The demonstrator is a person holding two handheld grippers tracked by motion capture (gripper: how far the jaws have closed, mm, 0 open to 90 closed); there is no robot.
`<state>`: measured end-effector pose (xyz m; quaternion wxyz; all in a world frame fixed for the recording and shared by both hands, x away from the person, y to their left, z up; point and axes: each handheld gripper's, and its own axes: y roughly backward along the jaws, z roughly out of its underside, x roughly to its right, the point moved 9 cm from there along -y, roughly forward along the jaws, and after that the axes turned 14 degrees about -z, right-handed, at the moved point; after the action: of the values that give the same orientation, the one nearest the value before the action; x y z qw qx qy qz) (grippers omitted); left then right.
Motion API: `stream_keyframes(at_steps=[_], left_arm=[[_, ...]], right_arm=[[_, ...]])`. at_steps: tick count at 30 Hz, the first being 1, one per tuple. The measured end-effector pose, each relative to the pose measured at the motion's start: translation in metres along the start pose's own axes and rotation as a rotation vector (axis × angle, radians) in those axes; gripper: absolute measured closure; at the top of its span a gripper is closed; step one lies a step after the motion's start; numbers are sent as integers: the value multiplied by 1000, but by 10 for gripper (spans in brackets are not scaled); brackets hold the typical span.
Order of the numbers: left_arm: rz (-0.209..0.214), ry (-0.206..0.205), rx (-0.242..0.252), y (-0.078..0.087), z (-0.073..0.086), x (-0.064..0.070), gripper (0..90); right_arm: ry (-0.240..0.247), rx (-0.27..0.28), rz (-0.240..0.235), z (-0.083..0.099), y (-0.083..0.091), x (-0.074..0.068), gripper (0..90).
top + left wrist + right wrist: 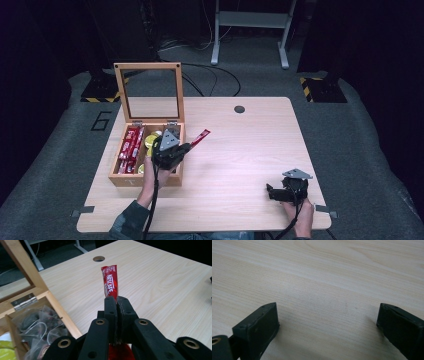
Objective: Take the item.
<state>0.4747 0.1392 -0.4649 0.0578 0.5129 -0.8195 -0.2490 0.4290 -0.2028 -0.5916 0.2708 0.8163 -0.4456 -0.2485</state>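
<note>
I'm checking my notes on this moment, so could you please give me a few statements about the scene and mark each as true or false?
1. The left tongs are shut on a red coffee stick. True.
2. The right tongs hold a tea bag. False: their jaws stand open over the bare table, holding nothing.
3. The wooden box has its lid raised. True.
4. The coffee stick lies flat on the table. False: it is held up off the table, just right of the box.
5. The box sits on the right half of the table. False: it sits on the left half.
</note>
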Motion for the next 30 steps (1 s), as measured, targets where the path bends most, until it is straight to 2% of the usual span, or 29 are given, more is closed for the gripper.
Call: stream_keyframes(at_steps=[11,21,26,30], left_arm=[[38,-4,1,-13,-1,26,863],[77,-12,-17,-28,1,51,863],[93,-24,-39,-34,6,61,864],[104,-19,-46,-40,10,69,864]], right_arm=[[2,-2,-5,0,0,0,31],[5,0,-7,0,0,-1,35],[7,0,-8,0,0,-1,38],[7,0,-8,0,0,-1,38]])
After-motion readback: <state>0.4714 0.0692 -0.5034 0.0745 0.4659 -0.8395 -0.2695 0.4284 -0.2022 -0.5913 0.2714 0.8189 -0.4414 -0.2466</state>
